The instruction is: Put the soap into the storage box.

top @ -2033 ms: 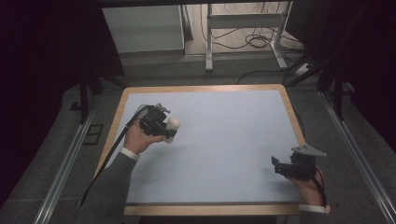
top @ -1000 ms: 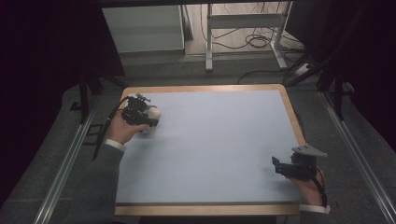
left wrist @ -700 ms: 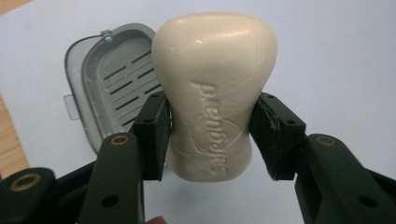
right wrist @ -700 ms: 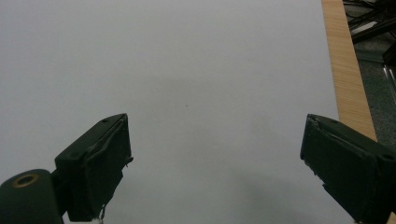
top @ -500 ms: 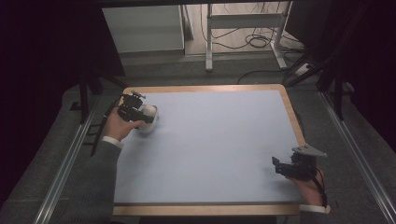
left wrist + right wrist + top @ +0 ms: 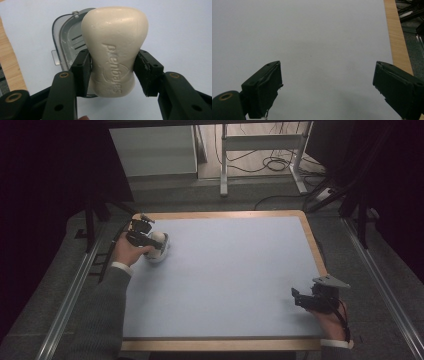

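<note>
Leftward since earlier, the left tool [image 6: 113, 75] grips the soap [image 6: 114, 50] at its waist above the dish [image 6: 67, 42]; hard, slick. Right tool [image 6: 328, 90] gapes.

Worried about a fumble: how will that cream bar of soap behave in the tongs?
The cream bar of soap looks stiff, likely slippery. The left tongs pinch its narrow waist, which probably resists sliding. It seems dense.

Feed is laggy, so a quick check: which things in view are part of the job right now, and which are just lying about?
In the job:
- soap bar, clamped in the left gripper
- soap dish under it, far left of the table

Idle or lying about:
- right gripper, open above bare tabletop
- cables on the floor beyond
</note>
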`<state>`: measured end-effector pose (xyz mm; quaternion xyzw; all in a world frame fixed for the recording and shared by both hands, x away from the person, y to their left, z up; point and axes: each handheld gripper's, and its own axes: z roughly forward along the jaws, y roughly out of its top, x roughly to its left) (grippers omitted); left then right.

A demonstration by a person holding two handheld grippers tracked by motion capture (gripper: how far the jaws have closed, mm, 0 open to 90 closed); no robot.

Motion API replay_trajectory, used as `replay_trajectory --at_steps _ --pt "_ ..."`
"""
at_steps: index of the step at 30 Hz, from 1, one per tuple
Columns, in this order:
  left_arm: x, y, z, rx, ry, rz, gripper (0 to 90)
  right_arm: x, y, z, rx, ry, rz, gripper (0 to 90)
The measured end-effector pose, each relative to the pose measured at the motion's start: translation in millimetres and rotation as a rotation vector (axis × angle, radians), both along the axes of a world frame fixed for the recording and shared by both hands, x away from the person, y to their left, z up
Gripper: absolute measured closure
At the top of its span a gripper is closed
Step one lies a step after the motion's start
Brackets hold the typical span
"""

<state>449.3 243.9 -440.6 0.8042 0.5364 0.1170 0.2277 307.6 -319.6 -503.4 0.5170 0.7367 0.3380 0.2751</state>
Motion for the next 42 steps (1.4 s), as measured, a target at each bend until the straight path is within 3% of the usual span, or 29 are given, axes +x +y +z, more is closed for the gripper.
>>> replay_trajectory --at_steps 8,14,23,32,42 --pt "16.3 -2.0 -17.5 0.01 0.039 0.032 49.8 0.2 0.0 -0.5 -0.002 0.002 0.0 8.6" --pt "19.0 -9.2 -24.1 0.023 0.017 0.049 48.8 0.5 -0.2 -1.2 -0.005 0.003 -0.002 8.6" --pt "9.4 -18.4 -18.6 -0.035 -0.027 0.001 37.7 0.1 0.3 -1.2 -0.006 0.003 -0.001 8.6" --pt "-7.2 -22.4 -2.4 -0.077 -0.083 -0.057 30.6 0.0 0.6 -1.2 -0.006 0.001 0.0 8.6" --pt "-34.1 -24.9 5.1 -0.118 -0.133 -0.112 28.6 -0.6 0.5 -0.6 -0.005 0.0 0.001 8.6"
